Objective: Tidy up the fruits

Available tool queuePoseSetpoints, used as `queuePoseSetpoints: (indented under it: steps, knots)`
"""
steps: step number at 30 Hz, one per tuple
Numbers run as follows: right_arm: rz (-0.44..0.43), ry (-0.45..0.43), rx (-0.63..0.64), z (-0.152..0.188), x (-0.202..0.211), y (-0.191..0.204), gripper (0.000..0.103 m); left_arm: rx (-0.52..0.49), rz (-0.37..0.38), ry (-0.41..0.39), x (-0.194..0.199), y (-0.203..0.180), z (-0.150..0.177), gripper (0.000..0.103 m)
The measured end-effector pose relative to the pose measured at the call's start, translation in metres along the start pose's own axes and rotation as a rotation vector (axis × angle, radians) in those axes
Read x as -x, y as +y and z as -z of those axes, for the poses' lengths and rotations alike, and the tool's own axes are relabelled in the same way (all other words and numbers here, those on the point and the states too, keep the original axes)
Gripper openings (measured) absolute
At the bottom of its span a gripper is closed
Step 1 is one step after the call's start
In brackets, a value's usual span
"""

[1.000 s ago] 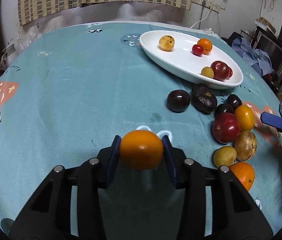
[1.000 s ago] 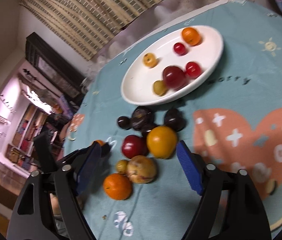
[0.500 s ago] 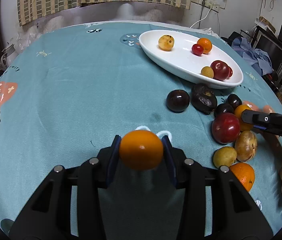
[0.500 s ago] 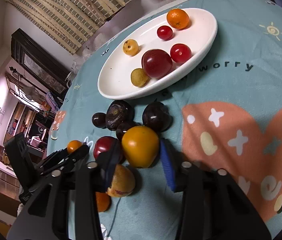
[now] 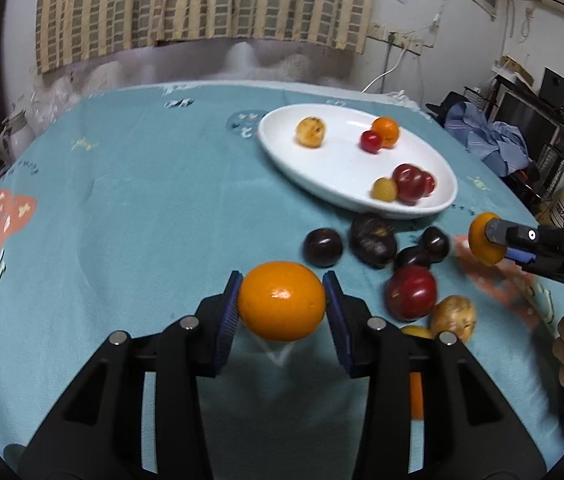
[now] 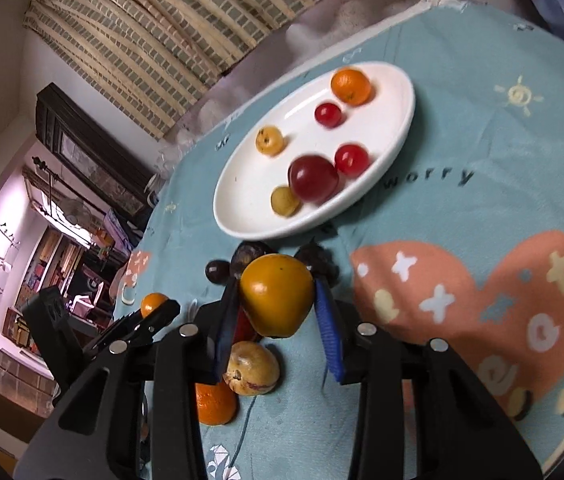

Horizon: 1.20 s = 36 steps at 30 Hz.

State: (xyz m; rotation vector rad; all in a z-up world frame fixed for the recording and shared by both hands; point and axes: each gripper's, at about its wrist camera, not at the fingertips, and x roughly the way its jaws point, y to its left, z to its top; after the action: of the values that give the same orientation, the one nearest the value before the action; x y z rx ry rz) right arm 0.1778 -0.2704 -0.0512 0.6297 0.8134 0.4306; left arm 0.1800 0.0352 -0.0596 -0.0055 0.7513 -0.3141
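Both grippers (image 5: 282,307) (image 6: 276,312) grip, seemingly lifted, fruit (image 5: 281,301).

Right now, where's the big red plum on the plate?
In the right wrist view the red plum lies at the near end of the white plate, touching a small yellow fruit on its left, with a red cherry tomato on its right.

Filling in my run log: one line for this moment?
left gripper: shut on orange | right gripper: shut on persimmon, lifted | plate: six fruits

Probably a home: curtain (image 5: 202,4), printed tablecloth (image 5: 122,200), cluttered shelves (image 6: 54,256).
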Motion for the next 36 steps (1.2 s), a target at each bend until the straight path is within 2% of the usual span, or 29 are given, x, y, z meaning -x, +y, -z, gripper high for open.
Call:
queuePoseSetpoints:
  steps: [4, 10, 13, 17, 18, 19, 20, 25, 28, 31, 34, 36]
  knots:
    - [0.042, -0.048, 0.012, -0.017, 0.009, -0.001, 0.038, -0.038, 0.01, -0.008, -0.006, -0.017, -0.018, 0.042]
    - [0.165, -0.094, 0.055, -0.064, -0.006, -0.003, 0.038, -0.094, -0.003, -0.023, -0.036, -0.042, -0.065, 0.042]
    - [0.204, -0.106, 0.068, -0.086, -0.026, -0.011, 0.038, -0.08, 0.007, -0.017, -0.059, -0.046, -0.085, 0.042]
    - [0.248, -0.111, 0.108, -0.095, -0.048, -0.016, 0.038, -0.041, 0.004, 0.008, -0.087, -0.043, -0.096, 0.043]
    - [0.274, -0.116, 0.133, -0.096, -0.053, -0.015, 0.04, -0.034, -0.002, 0.005, -0.089, -0.042, -0.096, 0.045]
    - [0.302, -0.125, 0.147, -0.097, -0.055, -0.014, 0.05, -0.029, -0.006, 0.003, -0.089, -0.04, -0.095, 0.053]
    - [0.316, -0.142, 0.147, -0.097, -0.053, -0.013, 0.068, -0.025, -0.007, -0.002, -0.088, -0.038, -0.094, 0.058]
    - [0.28, -0.185, 0.19, -0.087, -0.029, 0.005, 0.07, 0.005, -0.011, -0.031, -0.065, -0.031, -0.09, 0.06]
    - [0.224, -0.174, 0.192, -0.073, -0.007, 0.022, 0.07, 0.022, -0.023, -0.046, -0.04, -0.026, -0.075, 0.066]
    - [0.149, -0.157, 0.176, -0.048, 0.011, 0.034, 0.071, 0.039, -0.063, -0.054, -0.019, -0.018, -0.051, 0.074]
    - [0.089, -0.145, 0.15, -0.018, 0.02, 0.036, 0.074, 0.08, -0.075, -0.032, -0.012, -0.006, -0.029, 0.074]
    - [0.083, -0.143, 0.13, -0.004, 0.021, 0.03, 0.075, 0.104, -0.081, -0.015, -0.014, 0.002, -0.021, 0.074]
